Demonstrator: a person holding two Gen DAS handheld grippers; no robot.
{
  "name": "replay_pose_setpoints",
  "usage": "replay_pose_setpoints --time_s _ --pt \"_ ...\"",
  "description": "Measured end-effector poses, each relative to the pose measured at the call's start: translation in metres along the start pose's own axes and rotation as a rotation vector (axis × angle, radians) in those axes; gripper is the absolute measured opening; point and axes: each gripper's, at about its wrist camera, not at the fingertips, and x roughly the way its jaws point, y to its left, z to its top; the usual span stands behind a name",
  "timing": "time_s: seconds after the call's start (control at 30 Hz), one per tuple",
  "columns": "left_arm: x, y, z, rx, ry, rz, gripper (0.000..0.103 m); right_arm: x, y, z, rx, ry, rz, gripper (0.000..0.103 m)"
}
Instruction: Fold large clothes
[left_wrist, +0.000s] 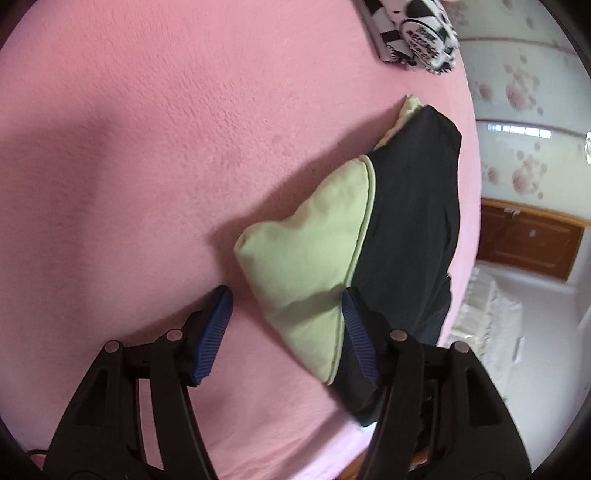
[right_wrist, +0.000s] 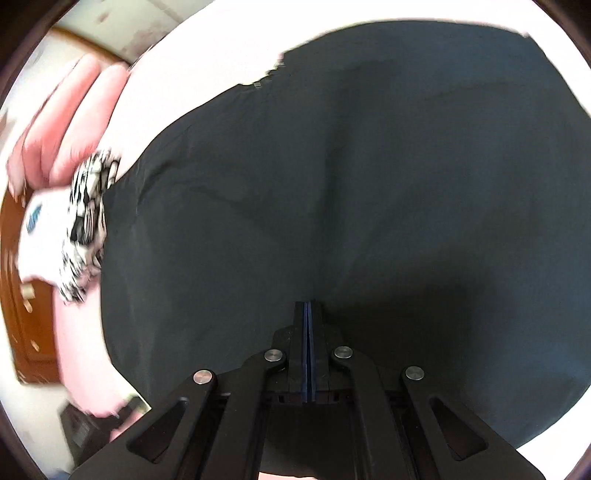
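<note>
The garment (left_wrist: 410, 221), dark with a pale green panel, lies folded in a bundle on the pink bed (left_wrist: 147, 147) near its edge. The left gripper (left_wrist: 286, 325) has its fingers apart, astride the green corner. The right gripper (right_wrist: 308, 314) has its fingers together, pinching dark cloth.
</note>
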Motion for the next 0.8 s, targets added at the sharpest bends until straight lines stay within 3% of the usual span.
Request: replay_pose_setpoints --time_s 0.1,0.3,0.43,0.47,0.57,0.8 --pt "0.01 0.002 0.009 -0.036 0.022 -0.041 0.059 0.004 0.008 -0.001 -0.002 -0.006 -0.036 0.001" --pt "0.024 -0.009 0.022 -0.023 -0.01 -0.094 0.06 0.005 -0.003 0.004 0.116 -0.024 0.013 0.001" --pt "0.016 -0.015 0.015 -0.031 -0.097 -0.088 0.028 0.0 -0.014 -0.003 0.204 -0.048 0.05 0.001" --pt "0.011 -0.019 0.011 -0.009 -0.124 -0.099 0.02 -0.002 -0.015 -0.003 0.213 -0.047 0.051 0.001" --pt "-0.003 -0.037 0.0 0.067 -0.174 -0.111 0.014 -0.003 -0.015 -0.002 0.205 -0.042 0.039 0.001" --pt "-0.037 -0.098 -0.031 0.383 -0.219 -0.242 0.011 -0.002 -0.016 -0.002 0.152 -0.043 0.062 0.001"
